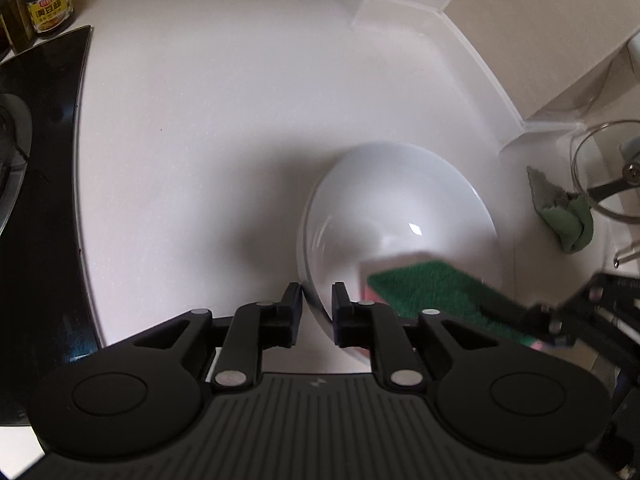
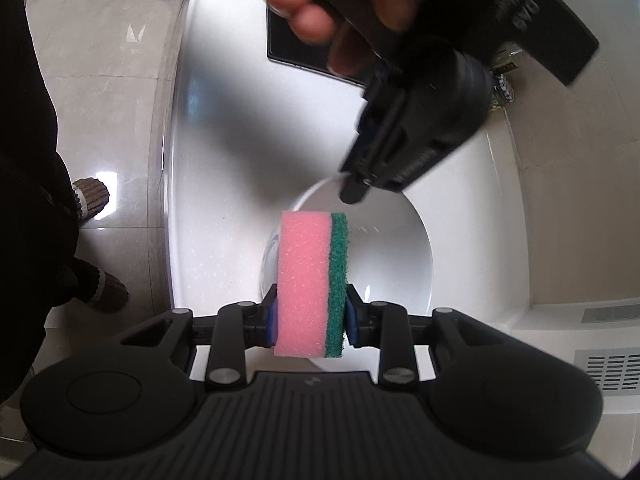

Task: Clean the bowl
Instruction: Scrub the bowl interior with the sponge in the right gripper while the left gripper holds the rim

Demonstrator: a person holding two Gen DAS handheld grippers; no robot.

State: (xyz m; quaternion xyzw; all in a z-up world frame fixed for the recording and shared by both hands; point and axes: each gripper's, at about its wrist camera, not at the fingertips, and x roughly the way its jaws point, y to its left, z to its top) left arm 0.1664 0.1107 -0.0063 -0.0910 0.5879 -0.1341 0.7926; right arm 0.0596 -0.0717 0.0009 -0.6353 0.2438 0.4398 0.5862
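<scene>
Left gripper (image 1: pixel 316 292) stands parted, straddling the white bowl's (image 1: pixel 396 200) near rim without pressing it; the bowl sits on the countertop (image 1: pixel 200 120). Right gripper (image 2: pixel 310 316) clamps the sponge (image 2: pixel 312 280) over that bowl (image 2: pixel 400 264).

I see my left gripper (image 1: pixel 316 298) with its jaws apart astride the white bowl's (image 1: pixel 400 216) near rim, pads clear of it. A green-faced sponge (image 1: pixel 432 292) sits over the bowl's right side on the white counter (image 1: pixel 200 140).
</scene>
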